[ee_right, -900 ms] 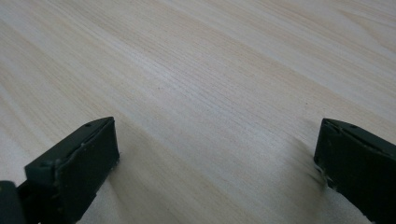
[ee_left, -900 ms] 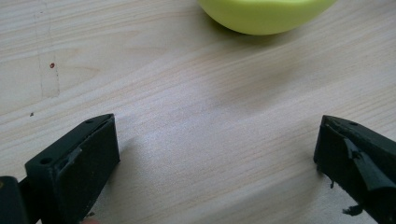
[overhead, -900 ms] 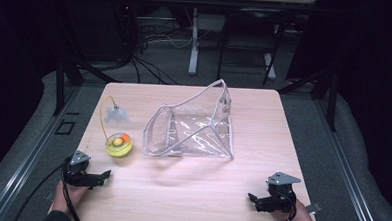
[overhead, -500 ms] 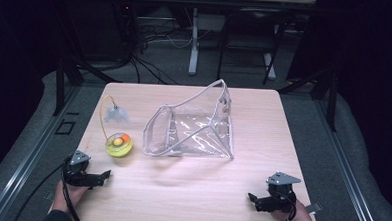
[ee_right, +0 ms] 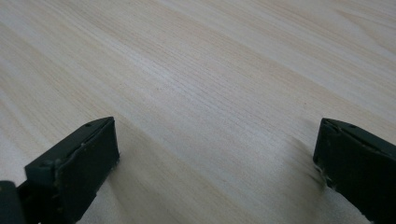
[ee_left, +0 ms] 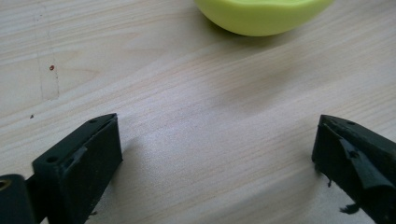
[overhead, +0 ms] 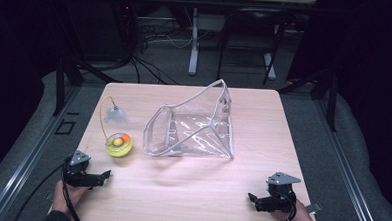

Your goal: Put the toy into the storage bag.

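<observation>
A clear plastic zip pouch (overhead: 193,128) lies open in the middle of the wooden table (overhead: 190,190). Left of it sits a small yellow-green round thing (overhead: 119,144) with orange and yellow pieces on top; a yellow cord loops from it to a pale tuft (overhead: 115,115). Its rounded green side (ee_left: 261,16) fills the top of the left gripper view. My left gripper (overhead: 103,176) rests at the near left, open and holding nothing, pointing right just below the green thing. My right gripper (overhead: 252,199) rests at the near right, open and holding nothing, over bare wood (ee_right: 210,93).
Grey floor and dark metal rails (overhead: 22,153) run along both sides of the table. A stand's legs and cables (overhead: 194,45) lie beyond the far edge. Black cables (overhead: 67,195) trail from the grippers toward the person's hands.
</observation>
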The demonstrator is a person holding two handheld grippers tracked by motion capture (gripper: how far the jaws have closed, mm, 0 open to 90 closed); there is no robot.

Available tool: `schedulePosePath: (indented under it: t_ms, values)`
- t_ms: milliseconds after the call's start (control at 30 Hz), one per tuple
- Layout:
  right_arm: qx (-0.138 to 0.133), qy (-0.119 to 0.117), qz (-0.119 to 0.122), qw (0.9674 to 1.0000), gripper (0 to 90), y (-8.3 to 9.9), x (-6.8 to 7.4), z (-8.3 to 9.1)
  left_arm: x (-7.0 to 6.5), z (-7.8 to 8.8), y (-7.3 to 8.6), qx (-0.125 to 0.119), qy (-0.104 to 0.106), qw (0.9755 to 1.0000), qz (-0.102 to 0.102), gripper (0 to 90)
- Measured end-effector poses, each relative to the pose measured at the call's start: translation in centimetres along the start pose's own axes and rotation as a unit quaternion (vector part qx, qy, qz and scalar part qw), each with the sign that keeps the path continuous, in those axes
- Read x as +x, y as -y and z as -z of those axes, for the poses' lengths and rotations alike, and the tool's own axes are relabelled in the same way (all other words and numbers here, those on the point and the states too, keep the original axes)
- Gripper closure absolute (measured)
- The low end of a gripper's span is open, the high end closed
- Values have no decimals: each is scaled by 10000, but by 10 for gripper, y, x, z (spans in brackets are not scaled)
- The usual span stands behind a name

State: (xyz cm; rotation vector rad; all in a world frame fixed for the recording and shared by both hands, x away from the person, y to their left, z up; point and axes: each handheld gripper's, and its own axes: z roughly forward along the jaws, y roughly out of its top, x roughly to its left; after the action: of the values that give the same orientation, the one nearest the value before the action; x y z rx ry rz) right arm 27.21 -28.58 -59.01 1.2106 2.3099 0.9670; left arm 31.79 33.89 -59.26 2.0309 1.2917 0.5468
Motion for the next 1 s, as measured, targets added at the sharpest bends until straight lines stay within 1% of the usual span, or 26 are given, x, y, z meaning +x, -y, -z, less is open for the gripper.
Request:
schedulePosePath:
  t_ms: [33, 100, 233, 267, 333, 400, 467, 600, 667, 700, 733, 767, 833, 867, 933, 967, 1000]
  values:
    - [-3, -3, 2, 10000, 0, 0, 0, 0, 0, 0, 0, -10, -4, 10000, 1, 28]
    - [-2, 5, 1, 10000, 0, 0, 0, 0, 1, 1, 0, 26, -5, 10000, -84, 27]
    - [12, -5, -7, 10000, 0, 0, 0, 0, 1, 1, -1, 89, -18, 9999, -92, 15]
    - [10, -9, -4, 10000, 0, 0, 0, 0, 3, 0, -1, 88, 4, 10000, -22, 13]
    - [-5, -6, 7, 10000, 0, 0, 0, 0, 3, 1, -1, 121, 6, 9999, 3, 7]
    - [-5, -13, 10, 10000, 0, 0, 0, 0, 3, 1, -2, 175, -35, 9998, 21, 0]
    - [-5, -10, 11, 10000, 0, 0, 0, 0, 4, 2, -4, 271, 45, 9996, 53, 1]
    - [11, -12, 2, 10000, 0, 0, 0, 0, 4, 5, -9, 283, 100, 9995, 86, 0]
    - [16, -13, 3, 10000, 0, 0, 0, 1, 4, 9, -12, 213, 135, 9996, 140, 0]
    - [16, -12, 4, 10000, 0, 0, 0, 1, 5, 12, -15, 165, 193, 9995, 172, 0]
    - [16, -12, 4, 10000, 0, 0, 0, 1, 5, 12, -15, 165, 193, 9995, 172, 0]
    - [16, -12, 2, 10000, 0, 0, 0, 1, 6, 16, -19, 125, 212, 9995, 206, 0]
    - [14, -12, 3, 10000, 0, 0, 0, 1, 6, 19, -21, 115, 239, 9994, 213, 0]
    - [15, -12, 2, 10000, 0, 0, 0, 1, 6, 24, -24, 47, 245, 9994, 241, 0]
    - [15, -13, 1, 10000, 0, 0, 0, 1, 6, 26, -26, 17, 266, 9993, 255, 0]
    - [14, -13, 1, 10000, 0, 0, 0, 0, 8, 29, -31, 33, 322, 9990, 312, 0]
    - [14, -13, 1, 10000, 0, 0, 0, 0, 8, 29, -31, 33, 322, 9990, 312, 0]
